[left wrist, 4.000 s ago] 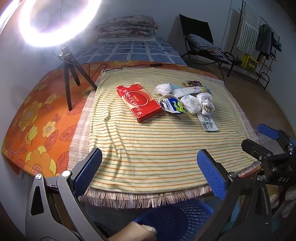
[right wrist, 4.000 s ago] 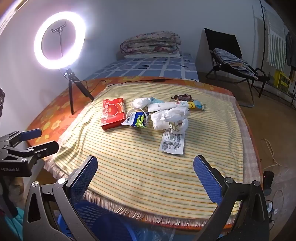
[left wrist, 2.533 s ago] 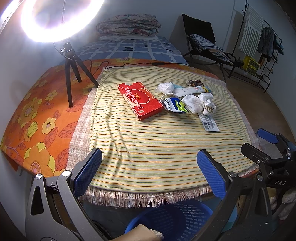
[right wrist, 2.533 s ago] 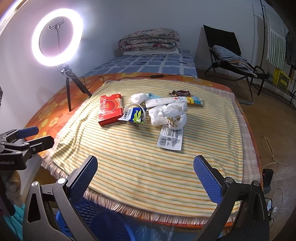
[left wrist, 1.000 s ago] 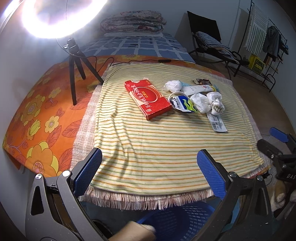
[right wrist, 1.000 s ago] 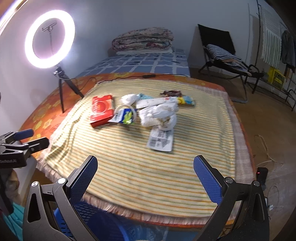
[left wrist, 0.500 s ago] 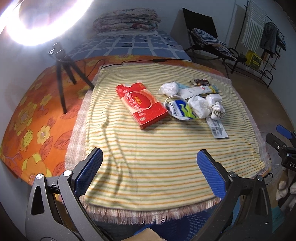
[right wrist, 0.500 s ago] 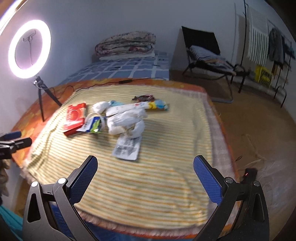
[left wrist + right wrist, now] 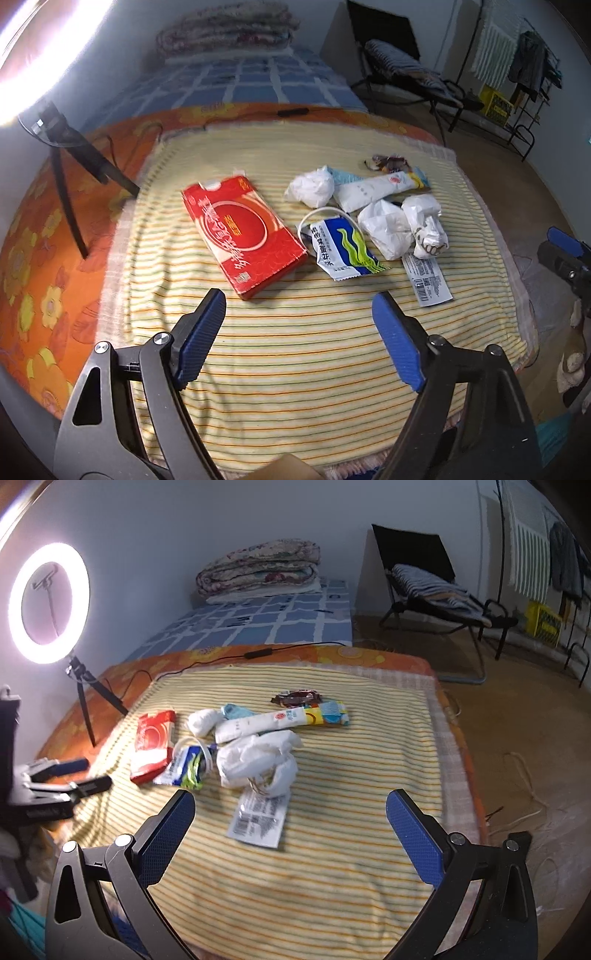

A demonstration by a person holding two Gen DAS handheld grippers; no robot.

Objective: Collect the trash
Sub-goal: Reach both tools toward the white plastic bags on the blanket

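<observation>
The trash lies bunched on the striped cloth point(image 9: 295, 354), toward its far half. Taking the red box point(image 9: 243, 230) as the mark: the blue and green packet point(image 9: 343, 251) sits just to its right, touching a white ring; beyond that come the crumpled white bags point(image 9: 402, 225), a white wad point(image 9: 310, 188) and a long white tube point(image 9: 373, 190) behind them, and a dark wrapper point(image 9: 388, 162) farthest back. A flat barcode label point(image 9: 426, 277) lies nearest the cloth's right edge, apart from the box.

Between the box and the fringed near edge of the cloth there is a wide bare stretch of stripes. The left hand-held gripper point(image 9: 299, 336) hangs over that stretch, its jaws parted with nothing between them, having just narrowed a little. The right hand-held gripper point(image 9: 291, 834) hangs over the same bare stretch, nearer the label, jaws wide with nothing held.

Left of the box, past the cloth's edge, the orange flowered cover point(image 9: 33, 266) carries a ring light tripod point(image 9: 70, 162). Right of the cloth is bare floor point(image 9: 517, 716).
</observation>
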